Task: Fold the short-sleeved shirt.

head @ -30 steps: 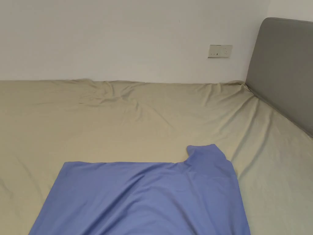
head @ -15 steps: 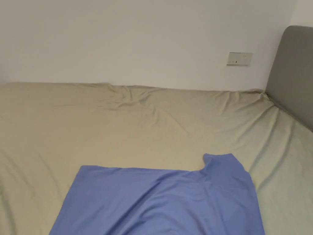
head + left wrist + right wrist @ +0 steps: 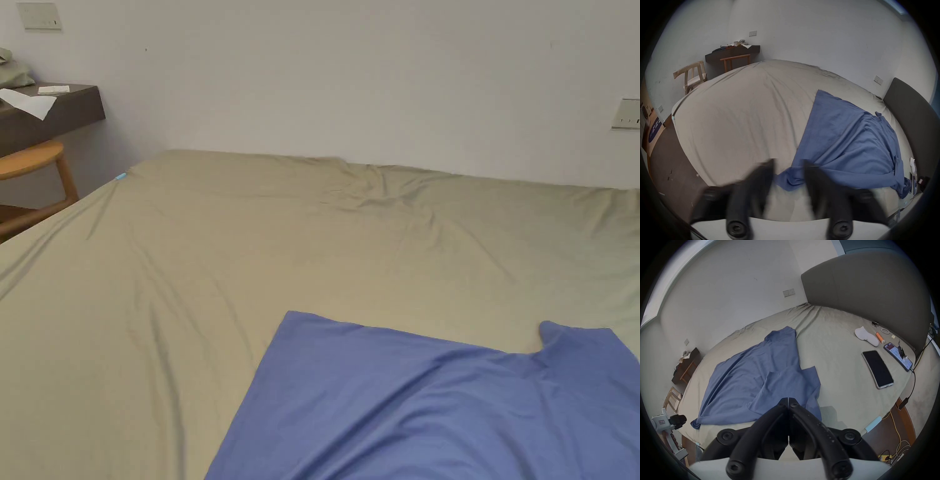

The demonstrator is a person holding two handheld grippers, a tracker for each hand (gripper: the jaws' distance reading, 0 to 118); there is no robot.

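Observation:
The blue short-sleeved shirt (image 3: 437, 406) lies spread on the beige bed sheet (image 3: 250, 250), rumpled, with one sleeve pointing toward the wall. In the left gripper view the shirt (image 3: 851, 142) is to the right, and my left gripper (image 3: 788, 168) hovers open and blurred just before its near bunched corner. In the right gripper view my right gripper (image 3: 788, 400) is shut, its tips meeting over the shirt's (image 3: 753, 369) near edge; no cloth shows between them. The left gripper (image 3: 680, 419) also appears there at the bed's lower left edge.
Two phones (image 3: 877, 369), a white sock (image 3: 866, 336), an orange tube (image 3: 880, 337) and a cable lie on the bed near the grey headboard (image 3: 867, 288). A wooden chair (image 3: 692, 76), a stool (image 3: 31, 162) and a dark shelf (image 3: 56, 109) stand beyond the bed's left side.
The head camera has swung to the left, bringing the shelf and stool into view. The shirt lies the same on the bed.

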